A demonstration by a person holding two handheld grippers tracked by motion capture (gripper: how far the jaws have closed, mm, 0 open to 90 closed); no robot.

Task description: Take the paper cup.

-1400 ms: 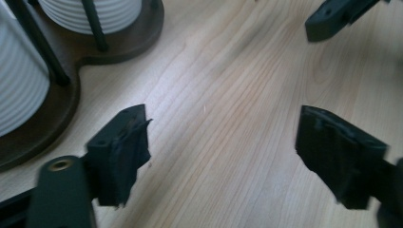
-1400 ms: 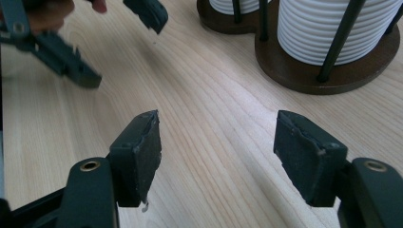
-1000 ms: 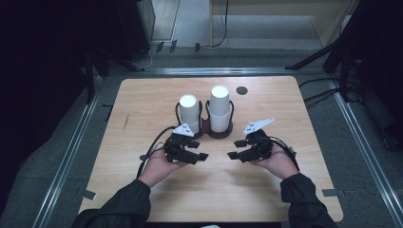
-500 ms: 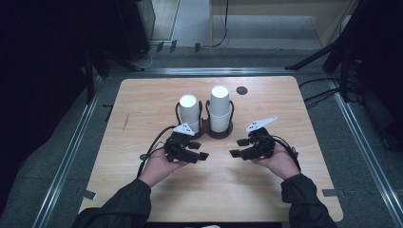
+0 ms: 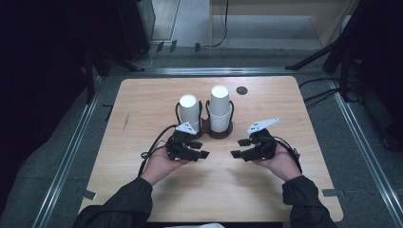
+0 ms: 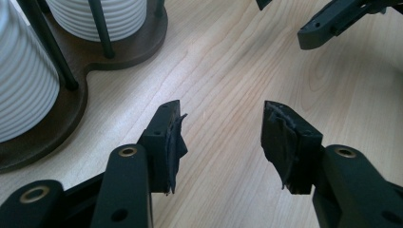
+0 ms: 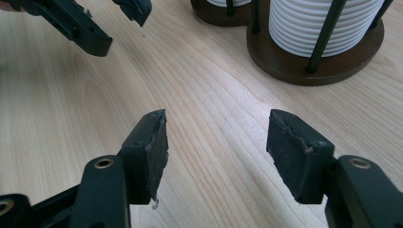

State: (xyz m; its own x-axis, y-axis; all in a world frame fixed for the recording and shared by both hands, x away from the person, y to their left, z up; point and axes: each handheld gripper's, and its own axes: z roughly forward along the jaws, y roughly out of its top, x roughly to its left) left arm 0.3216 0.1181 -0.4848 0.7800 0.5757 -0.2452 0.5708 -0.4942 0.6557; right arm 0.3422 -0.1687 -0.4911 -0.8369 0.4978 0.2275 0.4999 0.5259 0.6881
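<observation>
Left claw [image 5: 197, 149] and right claw [image 5: 241, 150], both spread open and empty, face each other low over the tabletop [image 5: 142, 104] near its middle. Beyond them, toward the far edge, a dark two-ring stand [image 5: 206, 127] holds two stacks of white cups [image 5: 220, 108]. To lift a cup cleanly, approach level and close gently on the ribbed wall above the posts.

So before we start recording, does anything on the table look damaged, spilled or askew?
Only the gripper pads: the left gripper has frayed, peeling pads, and the right gripper has a cracked pad. Cup stacks stand upright in their holder.
</observation>
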